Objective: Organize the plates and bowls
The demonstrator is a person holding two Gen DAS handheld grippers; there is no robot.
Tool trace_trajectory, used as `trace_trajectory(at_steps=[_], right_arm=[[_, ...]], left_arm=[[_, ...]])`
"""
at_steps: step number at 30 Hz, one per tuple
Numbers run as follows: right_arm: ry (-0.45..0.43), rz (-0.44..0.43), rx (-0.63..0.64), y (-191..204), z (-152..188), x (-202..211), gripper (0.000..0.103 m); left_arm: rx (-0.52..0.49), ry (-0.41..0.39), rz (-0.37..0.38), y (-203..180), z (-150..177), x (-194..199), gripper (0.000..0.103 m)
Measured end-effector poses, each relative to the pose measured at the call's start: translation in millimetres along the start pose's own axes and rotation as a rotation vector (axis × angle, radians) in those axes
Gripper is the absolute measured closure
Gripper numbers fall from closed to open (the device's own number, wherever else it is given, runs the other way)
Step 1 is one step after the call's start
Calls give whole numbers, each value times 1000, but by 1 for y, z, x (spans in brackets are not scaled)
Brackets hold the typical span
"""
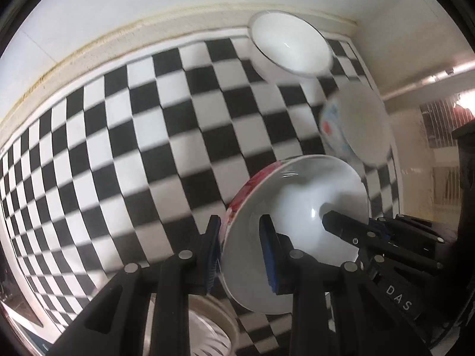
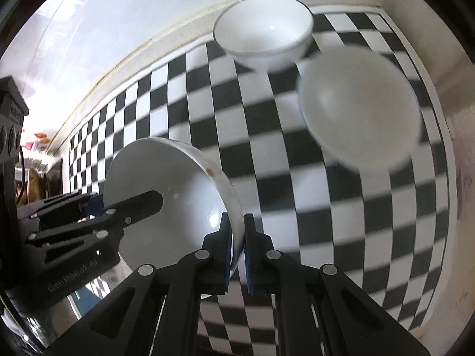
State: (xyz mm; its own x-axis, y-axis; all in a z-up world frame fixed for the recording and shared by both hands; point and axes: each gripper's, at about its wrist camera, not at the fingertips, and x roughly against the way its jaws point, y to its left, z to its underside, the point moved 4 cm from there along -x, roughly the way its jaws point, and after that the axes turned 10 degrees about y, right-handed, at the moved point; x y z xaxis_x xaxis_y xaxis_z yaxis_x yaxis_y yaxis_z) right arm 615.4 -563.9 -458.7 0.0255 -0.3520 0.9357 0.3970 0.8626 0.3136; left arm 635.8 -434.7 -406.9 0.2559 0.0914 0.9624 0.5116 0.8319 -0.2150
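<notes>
Both my tongs grip the same bowl (image 1: 297, 225), each on an opposite side of its rim. My left tongs (image 1: 242, 255) are clamped on the near-left wall, one pad outside against the red flower pattern and one pad inside on the white glaze. My right tongs (image 2: 237, 252) are pinched narrow on the other side of the rim, one pad in the bowl and one out. The bowl hangs tilted above the surface (image 1: 133, 136), which wears a black and white checked cloth (blurred in both views).

In the left view my right tongs (image 1: 338, 222) reach into the bowl from the right. In the right view the left tongs (image 2: 148, 201) come in from the left across the bowl (image 2: 166, 190).

Far across the cloth, near the wall, a plain white bowl (image 1: 291, 47) stands upright. Nearer and to its right sits a second bowl (image 1: 356, 127) with blue and red marks on its outside. The right view shows both: the plain white bowl (image 2: 264, 29) far, the second bowl (image 2: 359, 106) just beside it and nearer, though whether they touch I cannot tell.
</notes>
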Motion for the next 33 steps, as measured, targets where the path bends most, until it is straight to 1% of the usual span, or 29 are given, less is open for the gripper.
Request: trace_trajectory(at_steps=[4, 5, 7, 10, 14, 19, 27, 33], right_arm=[[11, 11, -1, -17, 41, -1, 94], [15, 14, 0, -22, 52, -1, 94], [27, 12, -5, -31, 69, -6, 94], [47, 17, -12, -44, 88, -15, 94], [82, 28, -20, -59, 103, -30, 94], [116, 36, -28, -69, 113, -48, 94], [163, 39, -37, -74, 115, -68, 94], [182, 22, -47, -74, 111, -72, 94]], left_arm=[[-13, 19, 11, -22, 30, -12, 79], [-16, 27, 12, -22, 30, -11, 79], [-24, 47, 13, -29, 40, -21, 79], [-29, 82, 13, -36, 51, -41, 79], [-29, 127, 9, -46, 63, -65, 79], [-31, 167, 7, -56, 69, -84, 79], [-20, 211, 6, -61, 66, -110, 79], [-7, 215, 9, -67, 65, -116, 79]])
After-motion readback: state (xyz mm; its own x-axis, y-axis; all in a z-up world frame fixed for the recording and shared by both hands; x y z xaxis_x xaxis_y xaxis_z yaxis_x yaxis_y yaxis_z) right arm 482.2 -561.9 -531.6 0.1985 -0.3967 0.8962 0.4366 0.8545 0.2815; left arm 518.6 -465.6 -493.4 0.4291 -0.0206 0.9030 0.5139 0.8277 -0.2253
